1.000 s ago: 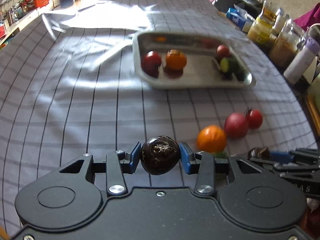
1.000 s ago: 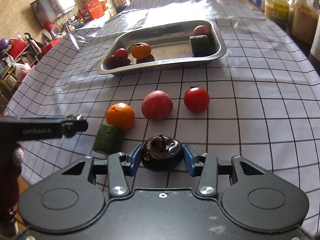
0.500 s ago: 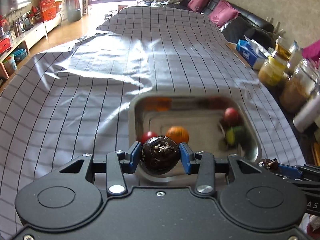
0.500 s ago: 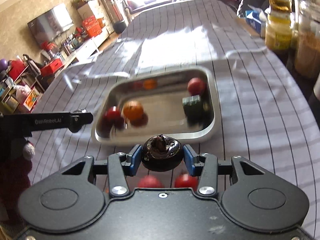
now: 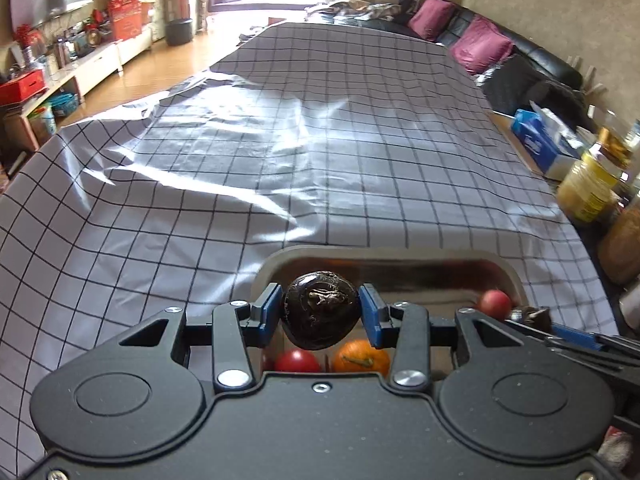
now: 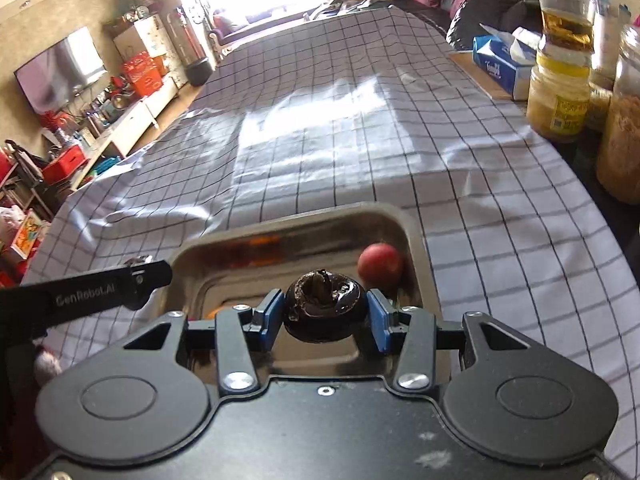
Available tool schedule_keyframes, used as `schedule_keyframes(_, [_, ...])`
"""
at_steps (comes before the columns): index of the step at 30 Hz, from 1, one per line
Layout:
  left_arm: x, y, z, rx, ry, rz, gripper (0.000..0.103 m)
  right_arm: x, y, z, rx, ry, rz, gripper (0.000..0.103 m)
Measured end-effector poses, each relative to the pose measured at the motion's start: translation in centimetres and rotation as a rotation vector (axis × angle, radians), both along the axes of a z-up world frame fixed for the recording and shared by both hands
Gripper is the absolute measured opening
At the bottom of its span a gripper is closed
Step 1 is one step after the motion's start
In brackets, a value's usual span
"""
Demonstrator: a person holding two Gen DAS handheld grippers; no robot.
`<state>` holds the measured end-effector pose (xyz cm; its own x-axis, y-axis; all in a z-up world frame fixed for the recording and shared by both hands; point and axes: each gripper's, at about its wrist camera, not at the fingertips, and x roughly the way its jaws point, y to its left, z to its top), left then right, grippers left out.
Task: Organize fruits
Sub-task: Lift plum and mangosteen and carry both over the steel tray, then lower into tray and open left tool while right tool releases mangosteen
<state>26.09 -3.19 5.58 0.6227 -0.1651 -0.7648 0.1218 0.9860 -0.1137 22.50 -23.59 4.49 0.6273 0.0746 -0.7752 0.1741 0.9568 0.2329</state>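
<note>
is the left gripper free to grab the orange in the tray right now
Probably not: the left gripper is shut on a dark fruit, so its fingers are full, though the orange lies just below in the tray.

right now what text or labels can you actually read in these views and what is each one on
"GenRobot.AI": on the black finger of the left gripper, seen in the right wrist view.
"Tempo": on the blue tissue box, blurred, so this reading is unsure.
Yellow jar: its label carries print, too small to read.
Red boxes by the wall: markings too blurred to read.
</note>
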Motion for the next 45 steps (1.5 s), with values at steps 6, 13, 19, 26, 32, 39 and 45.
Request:
schedule_keyframes(6, [2.4, -0.4, -0.2, 0.052, 0.001, 0.039, 0.05, 2.1, -0.1, 0.5, -0.052, -0.002, -0.014, 0.046])
schedule_keyframes(13, [3.3, -0.5, -1.1, 0.071, 0.041, 0.035, 0.05, 3.3, 0.3, 0.6, -0.09, -0.003, 0.001, 0.046])
schedule_keyframes(19, [3.3, -0.8, -1.1, 0.079, 0.039, 0.012, 0.05, 3.5, 1.0, 0.5, -0.119, -0.001, 0.037, 0.046])
schedule_keyframes(26, [3.3, -0.9, -1.2, 0.083, 0.038, 0.011, 0.05, 3.6, 1.4, -0.2, -0.121, 0.023, 0.059, 0.046])
schedule_keyframes(32, [3.0, -1.2, -1.3, 0.083, 0.028, -0.002, 0.05, 3.5, 1.2, -0.6, -0.108, 0.035, 0.055, 0.047])
schedule_keyframes(39, [2.7, -1.6, -1.2, 0.091, 0.013, -0.012, 0.051, 3.4, 1.3, -0.3, -0.106, 0.019, 0.065, 0.047])
schedule_keyframes(45, [2.4, -1.8, -1.2, 0.098, 0.011, -0.014, 0.051, 3.3, 1.1, -0.1, -0.096, 0.007, 0.061, 0.047])
